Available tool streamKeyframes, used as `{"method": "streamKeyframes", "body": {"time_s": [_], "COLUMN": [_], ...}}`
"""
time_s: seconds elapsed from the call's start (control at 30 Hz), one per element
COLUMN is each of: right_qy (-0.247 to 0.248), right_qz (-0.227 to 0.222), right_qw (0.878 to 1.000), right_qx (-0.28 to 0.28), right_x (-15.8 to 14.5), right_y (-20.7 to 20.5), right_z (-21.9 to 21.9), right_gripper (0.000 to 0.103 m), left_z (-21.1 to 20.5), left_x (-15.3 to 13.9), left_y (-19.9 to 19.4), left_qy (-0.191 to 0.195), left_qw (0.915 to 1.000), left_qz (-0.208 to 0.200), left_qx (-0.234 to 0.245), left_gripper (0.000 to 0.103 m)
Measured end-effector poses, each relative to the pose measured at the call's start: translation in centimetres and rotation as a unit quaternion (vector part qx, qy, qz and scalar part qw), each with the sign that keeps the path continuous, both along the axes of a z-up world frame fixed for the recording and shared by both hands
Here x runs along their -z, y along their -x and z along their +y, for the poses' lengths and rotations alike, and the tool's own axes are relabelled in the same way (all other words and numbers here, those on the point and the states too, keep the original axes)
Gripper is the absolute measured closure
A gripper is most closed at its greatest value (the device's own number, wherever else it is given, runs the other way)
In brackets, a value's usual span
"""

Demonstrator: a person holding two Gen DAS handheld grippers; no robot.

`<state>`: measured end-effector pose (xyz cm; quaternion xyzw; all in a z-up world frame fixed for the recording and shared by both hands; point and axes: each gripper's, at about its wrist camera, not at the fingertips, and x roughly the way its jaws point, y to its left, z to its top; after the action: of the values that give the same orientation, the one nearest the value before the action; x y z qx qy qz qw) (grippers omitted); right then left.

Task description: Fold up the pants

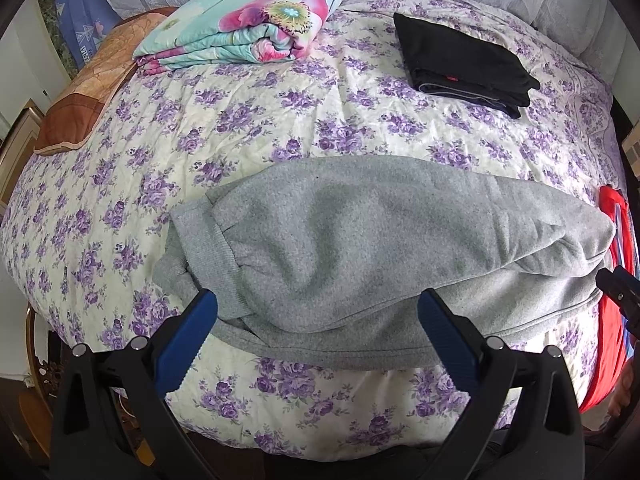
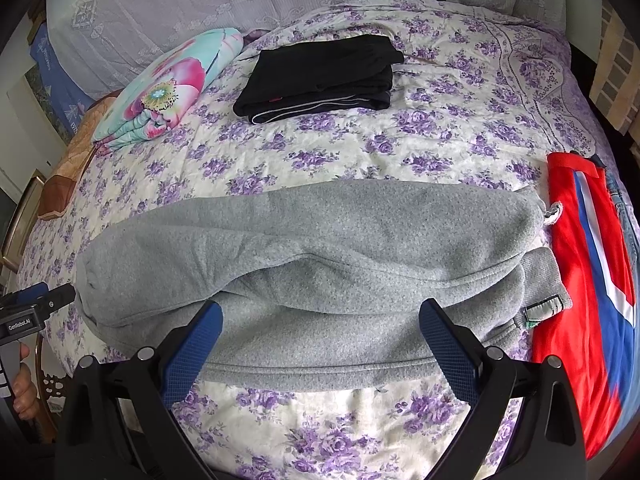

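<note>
Grey fleece pants [image 1: 360,248] lie folded lengthwise across near part of bed [image 1: 248,120], cuffs at left end, waistband at right touching red garment [image 2: 580,280]; near hem close to bed edge. Left gripper [image 1: 318,320] and right gripper [image 2: 320,328] both w/ jaws spread wide, holding nothing, poised over near hem. Open quilt beyond pants up to black folded clothes [image 2: 320,76] and floral blanket [image 1: 248,28].

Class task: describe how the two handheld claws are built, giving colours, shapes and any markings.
Both the left claw and right claw have black angular frames with round silver bolts and two blue, textured fingers. The right wrist view shows white "GenRobot.AI" lettering on the left claw's black body.
</note>
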<state>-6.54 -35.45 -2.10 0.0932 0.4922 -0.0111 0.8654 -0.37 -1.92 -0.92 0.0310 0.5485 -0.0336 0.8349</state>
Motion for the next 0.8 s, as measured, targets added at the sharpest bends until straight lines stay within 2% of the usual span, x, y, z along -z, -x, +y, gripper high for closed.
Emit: {"method": "streamKeyframes", "body": {"time_s": [0.8], "right_qy": [-0.007], "right_qz": [0.004], "right_qw": [1.000], "right_qx": [-0.001], "right_x": [0.19], "right_y": [0.07], "right_z": [-0.11], "right_gripper": [0.004], "left_z": [0.18], "left_x": [0.11], "left_y": [-0.22], "left_qy": [0.002], "left_qw": [1.0000], "left_qz": [0.004], "left_qx": [0.000], "left_gripper": [0.005]}}
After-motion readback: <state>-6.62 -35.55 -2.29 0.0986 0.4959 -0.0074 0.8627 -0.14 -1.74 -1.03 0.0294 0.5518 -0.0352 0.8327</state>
